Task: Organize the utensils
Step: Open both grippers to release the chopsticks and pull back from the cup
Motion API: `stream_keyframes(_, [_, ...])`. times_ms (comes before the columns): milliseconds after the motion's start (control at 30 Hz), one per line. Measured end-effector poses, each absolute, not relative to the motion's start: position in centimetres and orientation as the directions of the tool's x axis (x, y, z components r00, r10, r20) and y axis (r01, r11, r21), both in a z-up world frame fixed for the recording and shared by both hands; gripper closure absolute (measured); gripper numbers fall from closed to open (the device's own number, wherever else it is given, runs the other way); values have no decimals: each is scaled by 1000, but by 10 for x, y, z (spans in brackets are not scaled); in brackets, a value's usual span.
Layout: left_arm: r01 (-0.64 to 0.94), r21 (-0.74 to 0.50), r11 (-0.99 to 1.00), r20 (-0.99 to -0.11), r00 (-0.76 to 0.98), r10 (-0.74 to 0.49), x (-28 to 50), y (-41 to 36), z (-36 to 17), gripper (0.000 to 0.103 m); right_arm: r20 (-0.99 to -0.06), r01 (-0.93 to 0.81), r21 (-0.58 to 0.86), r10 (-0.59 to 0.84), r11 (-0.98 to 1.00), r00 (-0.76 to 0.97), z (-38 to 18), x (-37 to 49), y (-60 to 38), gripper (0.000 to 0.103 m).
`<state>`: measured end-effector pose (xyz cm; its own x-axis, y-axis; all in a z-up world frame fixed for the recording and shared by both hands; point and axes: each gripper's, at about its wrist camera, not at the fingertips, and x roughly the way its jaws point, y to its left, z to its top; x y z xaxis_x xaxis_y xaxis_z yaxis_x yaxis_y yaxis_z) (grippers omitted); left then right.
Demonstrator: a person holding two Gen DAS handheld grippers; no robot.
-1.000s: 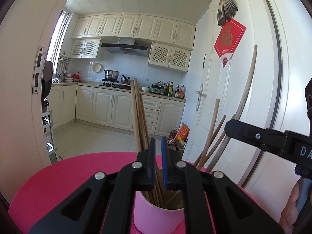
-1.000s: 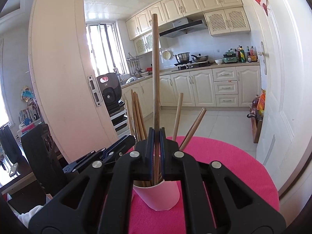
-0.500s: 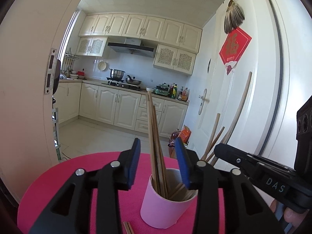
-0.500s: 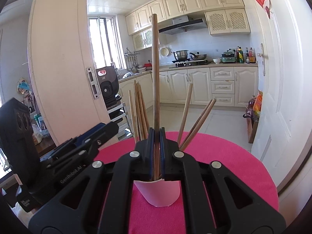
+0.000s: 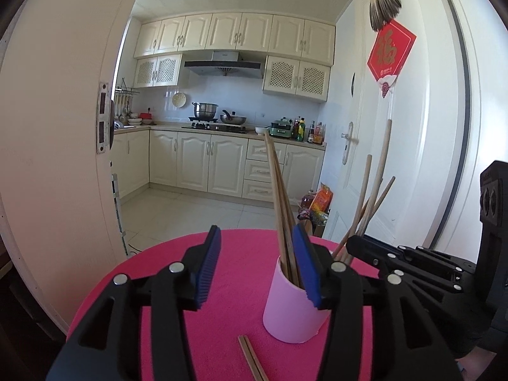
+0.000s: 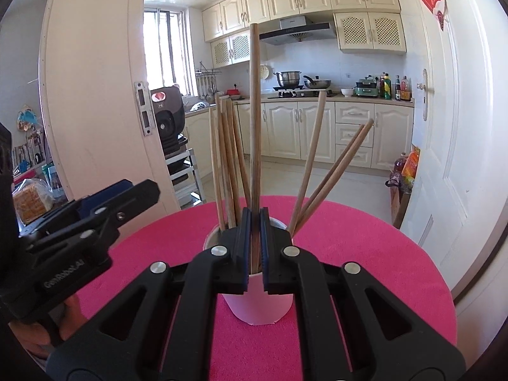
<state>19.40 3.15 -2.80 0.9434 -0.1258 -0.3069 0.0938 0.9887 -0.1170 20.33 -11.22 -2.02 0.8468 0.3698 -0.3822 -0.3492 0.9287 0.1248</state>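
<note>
While the right gripper [image 6: 253,247] pinches one long wooden chopstick [image 6: 255,120] upright over the pale pink paper cup [image 6: 257,298], the left gripper [image 5: 254,266] hangs wide open beside it. Sticks look light, stiff, a bit slick, so grab mid-shaft.

Round table [image 5: 228,285], covered in a pink textured mat [image 6: 365,254]. On it: one pale pink cup [image 5: 290,314], upright near the middle, holding wooden chopsticks; one pair of chopsticks [image 5: 250,357], lying flat on the mat just beside the cup's base, at the near edge.
</note>
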Motion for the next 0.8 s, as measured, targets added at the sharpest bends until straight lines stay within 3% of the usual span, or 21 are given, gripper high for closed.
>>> stream_keyframes(367, [73,-100,992,-339,935,-103,179,46,-26,51,-349,-315,135,343,939,872,-14,191,-118,96])
stream_keyframes(433, [72,-97,993,-334,937,-101,174,46,-24,51,-340,-312,134,339,941,877,-12,186,-118,84])
stream_keyframes(500, [71,-91,993,-334,938,-98,169,47,-22,49,-315,-310,131,336,942,888,-10,179,-119,48])
stream_keyframes(800, [69,-70,995,-326,941,-88,149,44,-13,45,-253,-311,96,325,946,911,8,148,-124,42])
